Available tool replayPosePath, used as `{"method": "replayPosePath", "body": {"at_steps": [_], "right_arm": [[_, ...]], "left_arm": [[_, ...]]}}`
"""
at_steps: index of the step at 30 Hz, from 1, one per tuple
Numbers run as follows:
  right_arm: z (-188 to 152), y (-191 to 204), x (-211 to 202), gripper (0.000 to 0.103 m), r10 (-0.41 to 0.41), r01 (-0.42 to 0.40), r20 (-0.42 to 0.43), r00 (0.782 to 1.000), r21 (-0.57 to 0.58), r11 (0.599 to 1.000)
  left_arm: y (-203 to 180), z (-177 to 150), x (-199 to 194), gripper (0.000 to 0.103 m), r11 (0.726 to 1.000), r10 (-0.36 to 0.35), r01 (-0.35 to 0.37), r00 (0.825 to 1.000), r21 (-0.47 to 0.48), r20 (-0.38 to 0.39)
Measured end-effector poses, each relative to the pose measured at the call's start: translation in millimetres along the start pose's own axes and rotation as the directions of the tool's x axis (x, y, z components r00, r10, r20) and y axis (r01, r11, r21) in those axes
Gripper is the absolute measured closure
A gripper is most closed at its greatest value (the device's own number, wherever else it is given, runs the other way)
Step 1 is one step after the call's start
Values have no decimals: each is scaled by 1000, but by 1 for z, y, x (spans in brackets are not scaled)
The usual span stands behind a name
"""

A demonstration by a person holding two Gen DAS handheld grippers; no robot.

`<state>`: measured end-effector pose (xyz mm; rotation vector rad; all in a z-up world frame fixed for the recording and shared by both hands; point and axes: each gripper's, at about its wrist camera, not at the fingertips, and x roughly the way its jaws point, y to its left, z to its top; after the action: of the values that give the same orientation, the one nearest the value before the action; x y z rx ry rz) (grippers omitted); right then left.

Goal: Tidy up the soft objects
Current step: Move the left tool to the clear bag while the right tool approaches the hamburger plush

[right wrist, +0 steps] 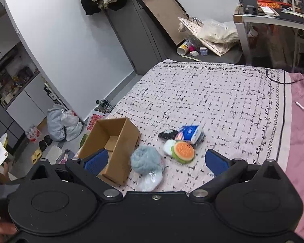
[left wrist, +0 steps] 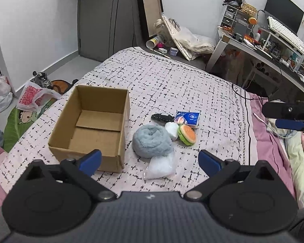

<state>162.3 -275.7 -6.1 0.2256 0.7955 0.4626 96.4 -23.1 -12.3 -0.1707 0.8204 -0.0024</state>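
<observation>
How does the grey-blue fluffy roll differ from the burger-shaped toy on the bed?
The fluffy roll is plain grey-blue and furry; the burger toy is orange and green with a smooth look. The roll is clearly the bigger of the two. The roll lies nearer the cardboard box, while the burger toy sits on the far side of it, beside a white ball. Both rest loose on the bedspread, outside the box.

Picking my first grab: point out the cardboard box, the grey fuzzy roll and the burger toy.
cardboard box [left wrist: 95,129], left wrist view, bare inside floor.
grey fuzzy roll [left wrist: 152,140], left wrist view, top of coil.
burger toy [right wrist: 183,150], right wrist view, orange bun face.
</observation>
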Motion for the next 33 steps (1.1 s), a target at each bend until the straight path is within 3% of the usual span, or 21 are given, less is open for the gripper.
{"method": "replayPosePath", "body": {"at_steps": [10,20,33], "right_arm": [[24,-5,19,0,20,-21,-38,999,-37,999],[19,-41,46,0,85,-84,-16,996,63,994],[-1,-69,88,4,5,-3,-92,996,23,1000]], "left_arm": [[-11,17,18,3,999,13,-14,1000,-42,-13],[-31,19,47,3,998,28,-29,999,-49,-28],[-51,0,110,12,992,33,-49,989,-114,-143]]}}
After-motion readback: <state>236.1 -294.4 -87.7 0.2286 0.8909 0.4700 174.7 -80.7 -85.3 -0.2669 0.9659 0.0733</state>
